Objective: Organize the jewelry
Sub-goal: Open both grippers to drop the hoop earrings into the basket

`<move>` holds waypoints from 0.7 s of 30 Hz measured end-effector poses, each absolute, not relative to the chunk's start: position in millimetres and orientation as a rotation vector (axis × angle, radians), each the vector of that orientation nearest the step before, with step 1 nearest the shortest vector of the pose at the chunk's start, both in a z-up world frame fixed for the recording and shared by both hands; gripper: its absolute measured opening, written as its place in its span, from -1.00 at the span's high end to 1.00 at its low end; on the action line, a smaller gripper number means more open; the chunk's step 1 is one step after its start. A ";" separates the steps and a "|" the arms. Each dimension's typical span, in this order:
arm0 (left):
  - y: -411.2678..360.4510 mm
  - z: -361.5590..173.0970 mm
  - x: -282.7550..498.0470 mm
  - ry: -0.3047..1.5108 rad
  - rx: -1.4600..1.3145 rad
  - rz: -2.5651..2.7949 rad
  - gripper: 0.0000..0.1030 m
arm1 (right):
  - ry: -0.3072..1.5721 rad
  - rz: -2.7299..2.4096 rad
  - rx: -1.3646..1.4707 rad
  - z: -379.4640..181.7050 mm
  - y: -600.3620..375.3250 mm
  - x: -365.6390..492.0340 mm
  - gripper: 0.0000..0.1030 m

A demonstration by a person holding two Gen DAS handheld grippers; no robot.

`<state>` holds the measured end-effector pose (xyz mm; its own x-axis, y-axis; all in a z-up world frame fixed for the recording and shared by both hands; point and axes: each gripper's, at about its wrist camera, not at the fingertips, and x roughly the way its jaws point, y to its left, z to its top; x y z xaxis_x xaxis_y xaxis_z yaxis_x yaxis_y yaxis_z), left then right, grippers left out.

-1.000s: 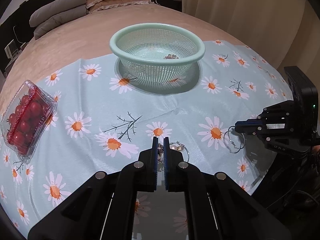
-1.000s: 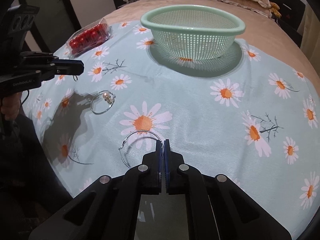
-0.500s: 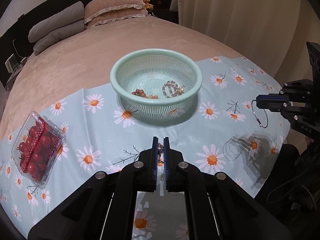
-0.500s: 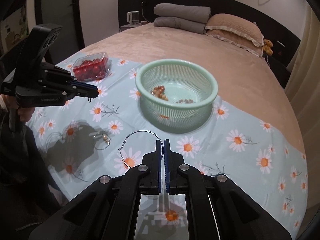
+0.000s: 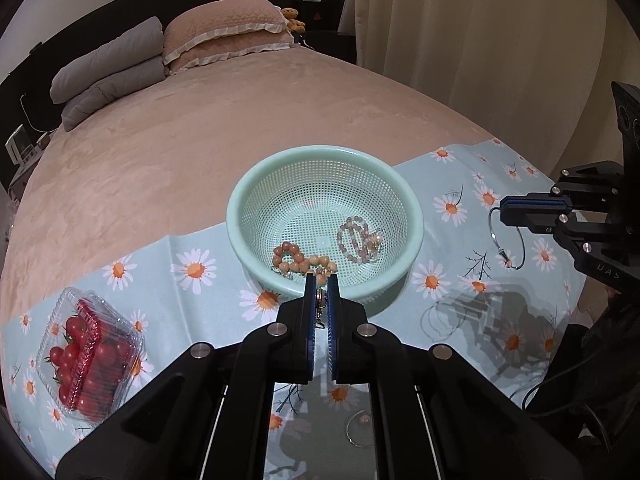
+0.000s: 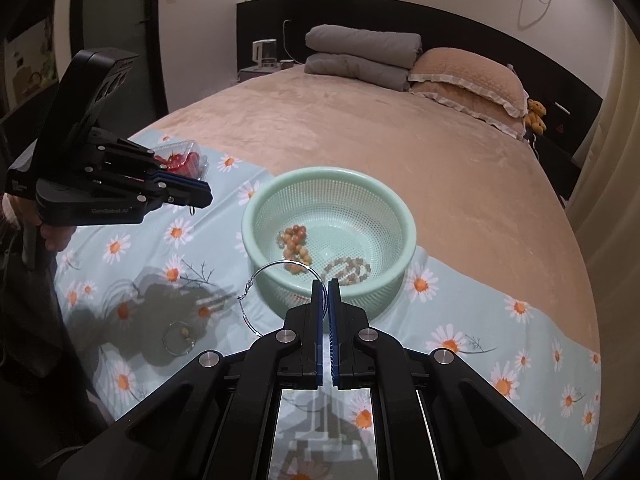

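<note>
We hold two grippers above a daisy-print cloth (image 6: 460, 320) spread over the foot of a bed (image 5: 200, 140). Nearest the lens, our left gripper (image 5: 321, 280) has its jaws pressed almost together on a small metal earring piece (image 5: 319, 300) that hangs in the narrow slot between the pads. Our right gripper (image 6: 325, 286) is likewise clamped tight, pinching the wire of a large silver hoop (image 6: 256, 292), which swings out to its left in the air, clear of the cloth. Below the left gripper, on the cloth, lies another thin ring with a pale bead (image 6: 178, 338), in the shadow the tools cast. Just beyond both sets of fingertips sits the mint mesh basket (image 5: 240, 216), upright on the cloth; inside it rest an orange-brown bead bracelet (image 5: 296, 262) and, apart from it, a paler pinkish bead bracelet (image 5: 358, 238). Off to the left, near the cloth's edge, a clear clamshell of cherry tomatoes (image 5: 84, 354) is closed. Farther back the tan bedspread runs to stacked grey pillows (image 6: 360, 56) and frilled tan pillows (image 6: 468, 76) against a dark headboard (image 6: 552, 76).
</note>
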<state>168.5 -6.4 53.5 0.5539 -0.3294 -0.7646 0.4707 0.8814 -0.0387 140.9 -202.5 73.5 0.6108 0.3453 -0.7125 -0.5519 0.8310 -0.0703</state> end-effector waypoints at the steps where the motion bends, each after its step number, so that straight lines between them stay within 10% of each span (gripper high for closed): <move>1: -7.9 53.0 172.6 0.862 0.175 -0.487 0.89 | 0.753 0.530 -0.298 72.6 -200.9 145.6 0.95; 21: -37.1 2.3 260.4 0.962 0.202 -0.513 0.89 | 0.899 0.577 -0.303 7.0 -168.3 262.6 0.95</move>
